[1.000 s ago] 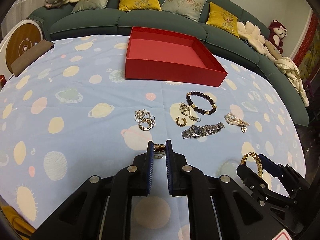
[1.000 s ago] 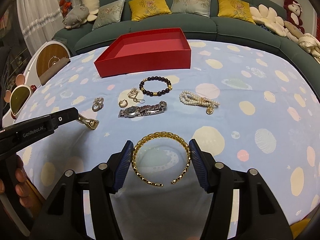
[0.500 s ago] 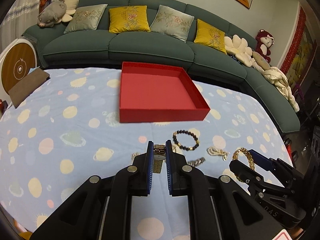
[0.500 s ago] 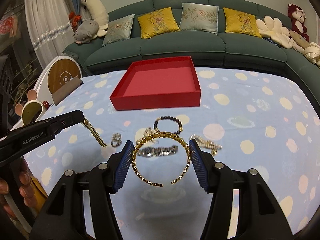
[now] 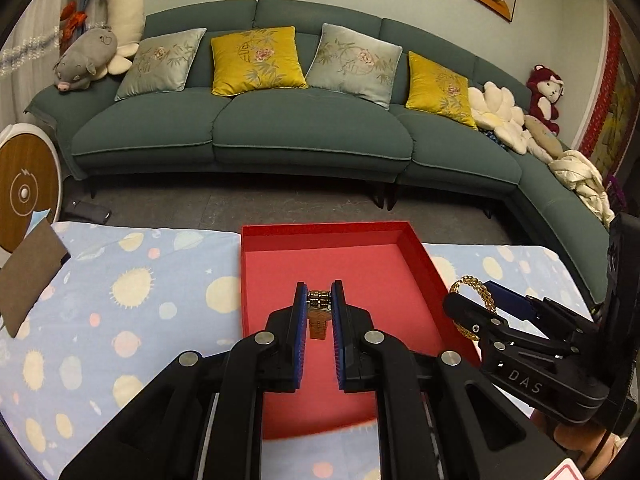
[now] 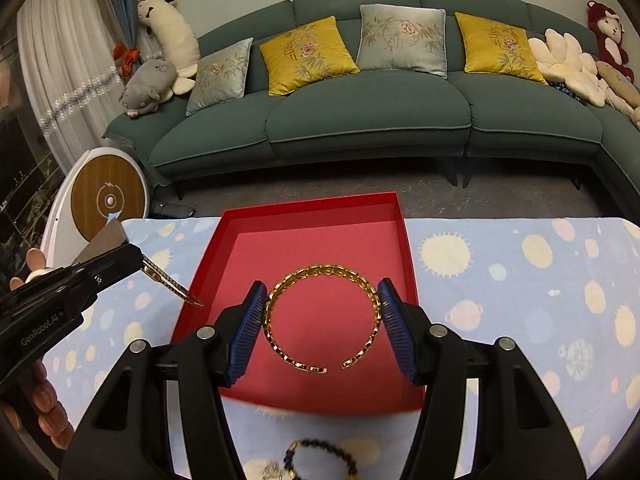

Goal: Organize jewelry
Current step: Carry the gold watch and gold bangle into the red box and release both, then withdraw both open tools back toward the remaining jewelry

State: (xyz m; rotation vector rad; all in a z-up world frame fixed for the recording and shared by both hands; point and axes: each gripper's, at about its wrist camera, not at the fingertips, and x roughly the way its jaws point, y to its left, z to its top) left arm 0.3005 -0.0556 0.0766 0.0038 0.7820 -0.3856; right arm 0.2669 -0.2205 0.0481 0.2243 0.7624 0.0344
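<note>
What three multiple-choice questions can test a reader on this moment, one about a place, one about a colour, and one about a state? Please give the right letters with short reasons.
1. Where does the gold bangle sit?
A. flat on the cloth
B. between the right gripper fingers, above the red box
C. on the sofa

2. What colour is the inside of the box?
A. red
B. green
C. white

3. What is the state of the left gripper?
A. wide open and holding nothing
B. out of sight
C. shut on a gold chain piece

Answers:
1 B, the bangle spans the two blue pads, with the box floor behind it.
2 A, floor and walls are red.
3 C, the chain piece is pinched between the pads and hangs below them.
</note>
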